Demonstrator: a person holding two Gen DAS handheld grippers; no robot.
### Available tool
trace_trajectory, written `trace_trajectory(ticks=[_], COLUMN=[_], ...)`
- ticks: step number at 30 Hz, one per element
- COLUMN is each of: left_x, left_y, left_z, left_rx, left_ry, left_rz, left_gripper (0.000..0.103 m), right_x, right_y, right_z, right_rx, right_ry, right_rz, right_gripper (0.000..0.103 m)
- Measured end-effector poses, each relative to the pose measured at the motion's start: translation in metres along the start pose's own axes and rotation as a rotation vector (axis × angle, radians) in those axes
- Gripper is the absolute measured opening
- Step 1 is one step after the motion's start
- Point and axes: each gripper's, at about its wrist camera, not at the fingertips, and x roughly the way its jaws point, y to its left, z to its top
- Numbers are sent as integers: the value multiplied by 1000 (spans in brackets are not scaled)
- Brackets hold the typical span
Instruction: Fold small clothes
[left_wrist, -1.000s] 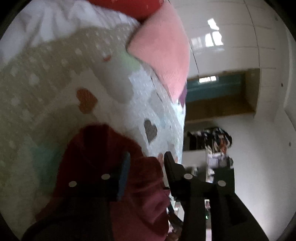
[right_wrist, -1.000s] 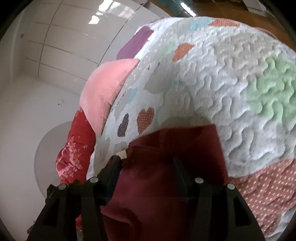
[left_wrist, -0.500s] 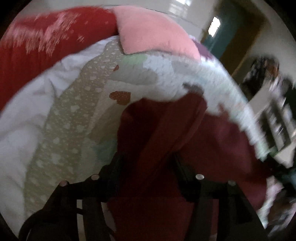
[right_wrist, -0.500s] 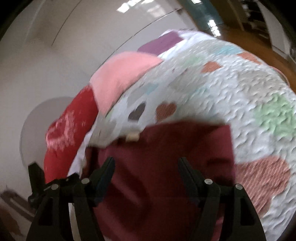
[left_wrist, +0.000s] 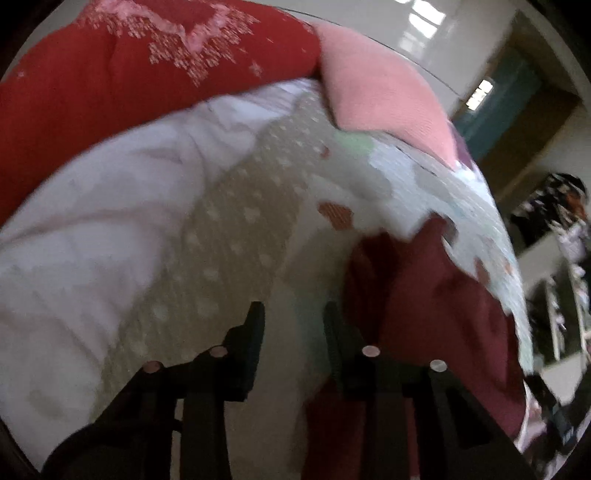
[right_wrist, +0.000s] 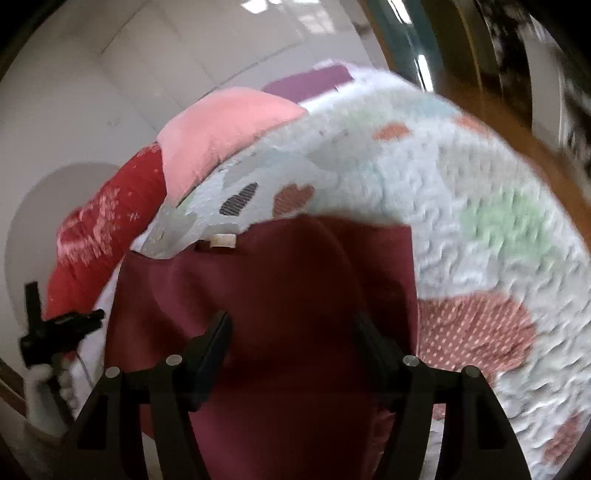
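A small maroon garment (right_wrist: 280, 295) lies on a quilt with heart patches (right_wrist: 480, 206), a white label (right_wrist: 222, 240) at its far edge. My right gripper (right_wrist: 291, 325) is open and empty, its fingers spread just above the garment's middle. In the left wrist view the garment (left_wrist: 436, 295) lies to the right, rumpled. My left gripper (left_wrist: 293, 314) is open and empty over the quilt (left_wrist: 236, 229), left of the garment. The left gripper also shows at the left edge of the right wrist view (right_wrist: 62, 328).
A pink pillow (left_wrist: 380, 92) and a red patterned cushion (left_wrist: 129, 74) lie at the quilt's far end. White bedding (left_wrist: 92, 221) lies to the left. A wooden floor (right_wrist: 509, 122) and shelves (left_wrist: 561, 295) lie beyond the bed's right side.
Both grippers have let go of the maroon garment, which now lies on the quilt. The left gripper has swung left, off the garment. The right gripper has opened and stays over it.
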Motion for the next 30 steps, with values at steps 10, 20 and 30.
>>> trace_trajectory(ticks=[10, 20, 30], left_x=[18, 22, -15], left_y=[-13, -52, -36], left_z=[-51, -65, -94], left_rx=[70, 118, 32], left_ry=[73, 200, 235], left_rz=[-177, -203, -216], left_gripper=[76, 26, 17], right_x=[-53, -23, -45], right_y=[-30, -53, -58], right_z=[-31, -73, -74], right_rx=[6, 238, 340], right_ry=[-62, -21, 78], right_rz=[-133, 15, 258], right_gripper=[74, 69, 18])
